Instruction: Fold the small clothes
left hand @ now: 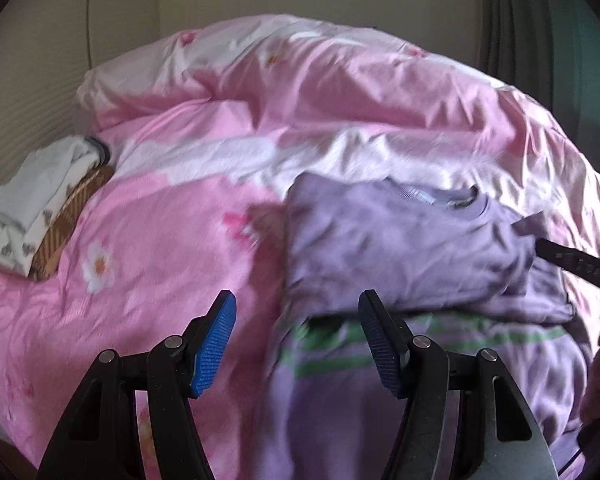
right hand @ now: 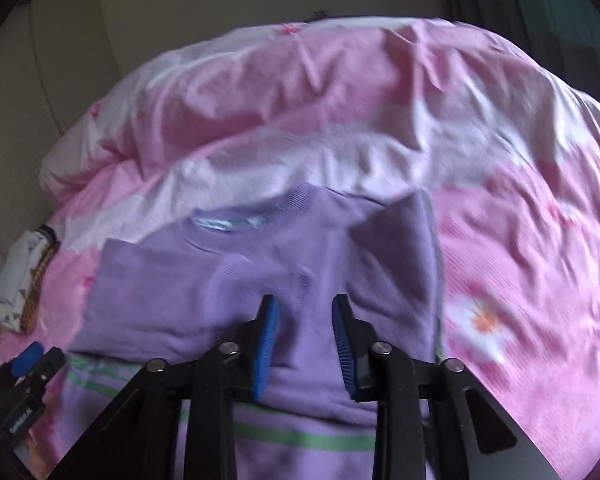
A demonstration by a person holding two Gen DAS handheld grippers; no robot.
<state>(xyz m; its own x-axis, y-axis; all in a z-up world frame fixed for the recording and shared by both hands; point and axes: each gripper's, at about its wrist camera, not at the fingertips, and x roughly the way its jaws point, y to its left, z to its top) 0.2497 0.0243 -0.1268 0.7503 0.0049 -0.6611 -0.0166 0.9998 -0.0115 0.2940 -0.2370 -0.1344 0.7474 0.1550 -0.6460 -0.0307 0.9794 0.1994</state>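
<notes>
A purple top (left hand: pixel 404 248) with green stripes near its hem lies on the pink bed, its upper half folded over the lower part. It also shows in the right wrist view (right hand: pixel 284 264), collar at the far side. My left gripper (left hand: pixel 296 304) is open and empty, at the top's left edge just above the fold. My right gripper (right hand: pixel 305 308) is open and empty, hovering over the middle of the folded top. The right gripper's finger (left hand: pixel 576 264) shows at the top's right side in the left wrist view. The left gripper (right hand: pixel 24 364) shows at lower left in the right wrist view.
A pink flowered duvet (left hand: pixel 300 92) is bunched up behind the top. A stack of folded small clothes (left hand: pixel 40 208), white and brown checked, lies at the far left of the bed; it also shows in the right wrist view (right hand: pixel 20 292). A wall stands behind.
</notes>
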